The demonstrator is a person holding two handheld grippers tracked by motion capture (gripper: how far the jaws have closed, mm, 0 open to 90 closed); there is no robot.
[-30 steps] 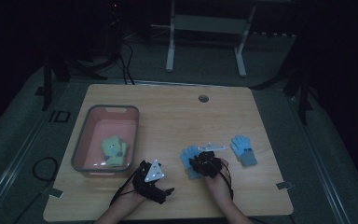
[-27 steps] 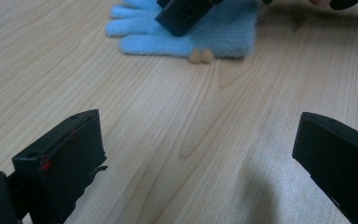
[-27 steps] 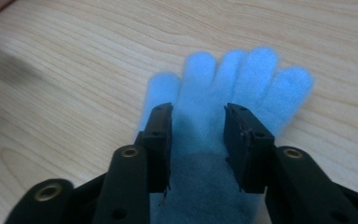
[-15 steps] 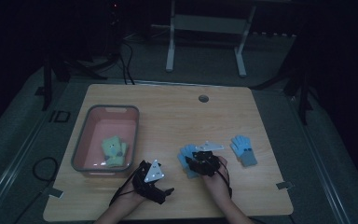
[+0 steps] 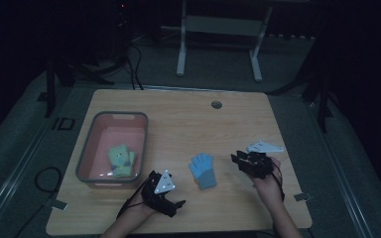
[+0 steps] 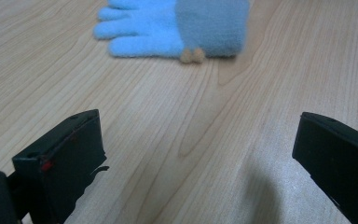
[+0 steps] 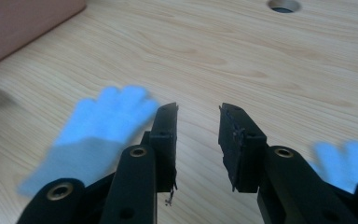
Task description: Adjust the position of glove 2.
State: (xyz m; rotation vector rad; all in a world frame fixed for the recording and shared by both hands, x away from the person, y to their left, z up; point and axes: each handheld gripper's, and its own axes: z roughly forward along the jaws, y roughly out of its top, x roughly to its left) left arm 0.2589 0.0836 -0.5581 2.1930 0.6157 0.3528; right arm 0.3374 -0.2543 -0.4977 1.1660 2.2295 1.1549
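A light blue glove [image 5: 203,170] with a grey-blue cuff lies flat on the wooden table [image 5: 178,114], fingers pointing away from me. My left gripper [image 5: 176,198] rests low on the table to its left, jaws wide open and empty; its own view shows the glove [image 6: 172,28] ahead of the left gripper [image 6: 196,135]. My right gripper [image 5: 240,161] hovers right of the glove. Its jaws have just been closing and stand apart with nothing between them. In the right gripper view the glove [image 7: 102,126] lies left of the right gripper [image 7: 198,112], and a second blue glove [image 7: 338,161] is at the right.
A pink bin [image 5: 87,148] stands at the table's left with a green glove [image 5: 121,159] inside; its wall [image 7: 23,18] shows in the right gripper view. A cable hole [image 5: 216,105] sits near the far edge. Metal stand legs rise on the floor behind the table.
My right gripper has left the blue glove and moved right and upward. The glove now lies uncovered, slightly left of where it was. The left gripper has stayed put.
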